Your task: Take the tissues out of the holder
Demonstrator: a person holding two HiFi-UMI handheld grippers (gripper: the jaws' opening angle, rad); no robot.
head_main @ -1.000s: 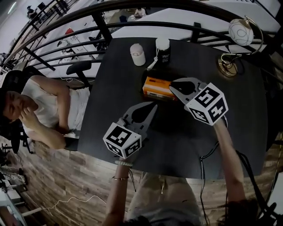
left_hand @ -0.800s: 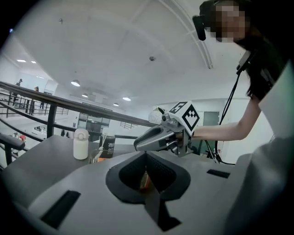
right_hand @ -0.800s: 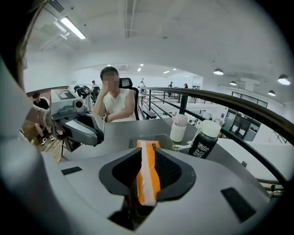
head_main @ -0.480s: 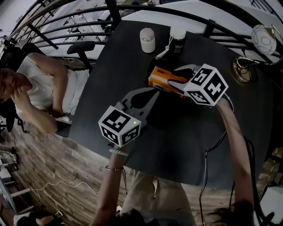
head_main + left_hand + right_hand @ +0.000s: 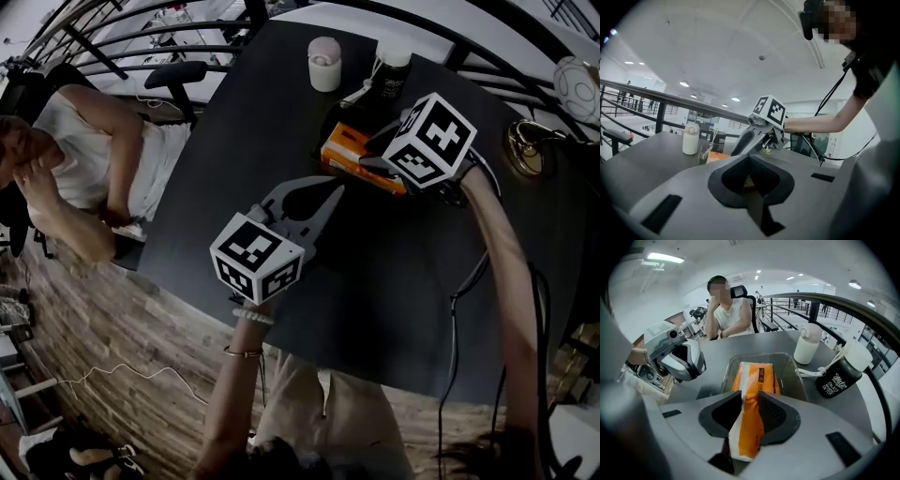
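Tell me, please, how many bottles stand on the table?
2: a white bottle just beyond the clear holder, and a black bottle with a white cap beside it. None seems hidden.

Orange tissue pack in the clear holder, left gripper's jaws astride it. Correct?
Wrong gripper. The right gripper, its jaws just opened, is astride the orange tissue pack in the clear holder; the right gripper view shows it. The left gripper stands apart, shut.

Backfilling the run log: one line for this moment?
phase: approach | right gripper: jaws just opened, tissue pack between them, in holder | left gripper: shut, empty
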